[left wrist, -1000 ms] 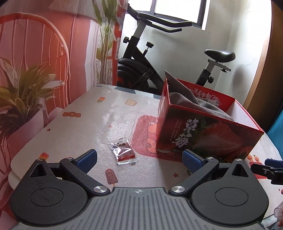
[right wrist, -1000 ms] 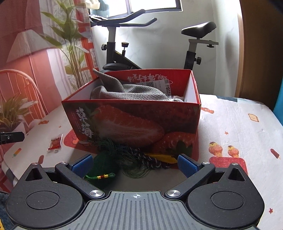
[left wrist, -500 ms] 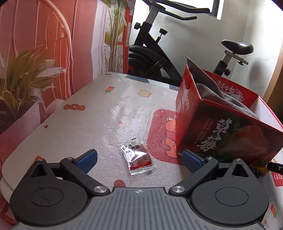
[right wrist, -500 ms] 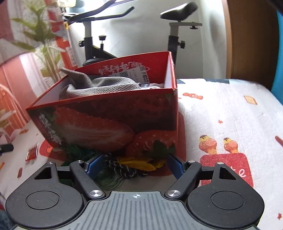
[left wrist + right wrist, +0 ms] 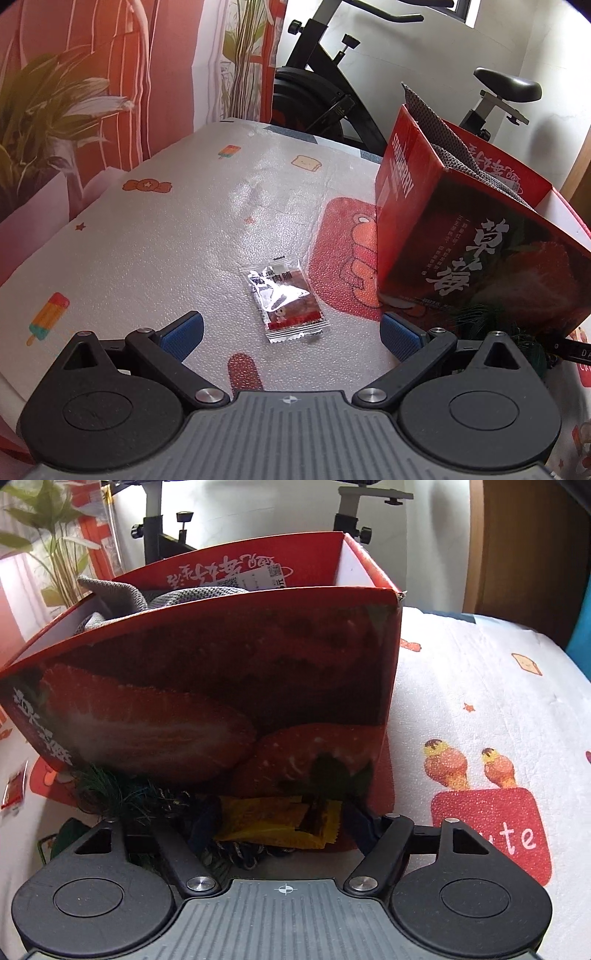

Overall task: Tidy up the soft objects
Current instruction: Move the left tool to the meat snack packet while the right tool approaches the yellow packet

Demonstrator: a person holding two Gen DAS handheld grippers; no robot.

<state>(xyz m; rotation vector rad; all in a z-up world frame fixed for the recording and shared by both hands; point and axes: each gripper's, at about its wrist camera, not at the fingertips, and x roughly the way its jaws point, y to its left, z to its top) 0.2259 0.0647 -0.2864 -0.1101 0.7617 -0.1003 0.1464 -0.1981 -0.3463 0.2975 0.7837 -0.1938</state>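
Observation:
A red strawberry box (image 5: 461, 236) (image 5: 229, 686) stands on the table with a grey knitted cloth (image 5: 443, 147) (image 5: 122, 598) in it. A small clear and red snack packet (image 5: 284, 299) lies flat between the fingers of my open left gripper (image 5: 291, 328), just ahead of them. In front of the box lies a dark green tasselled cord (image 5: 122, 794) with a yellow packet (image 5: 280, 819). My right gripper (image 5: 280, 830) is low over this pile, its jaws open on either side of it, the fingertips partly hidden.
An exercise bike (image 5: 332, 92) stands behind the table. A potted plant (image 5: 44, 110) and a red patterned curtain are at the left. The table's cartoon-print cover (image 5: 480, 709) lies bare to the right of the box. The table's left edge is near my left gripper.
My left gripper has come closer to the snack packet, which now lies between its fingers. My right gripper has dropped and moved in onto the cord pile by the box, its jaws narrower.

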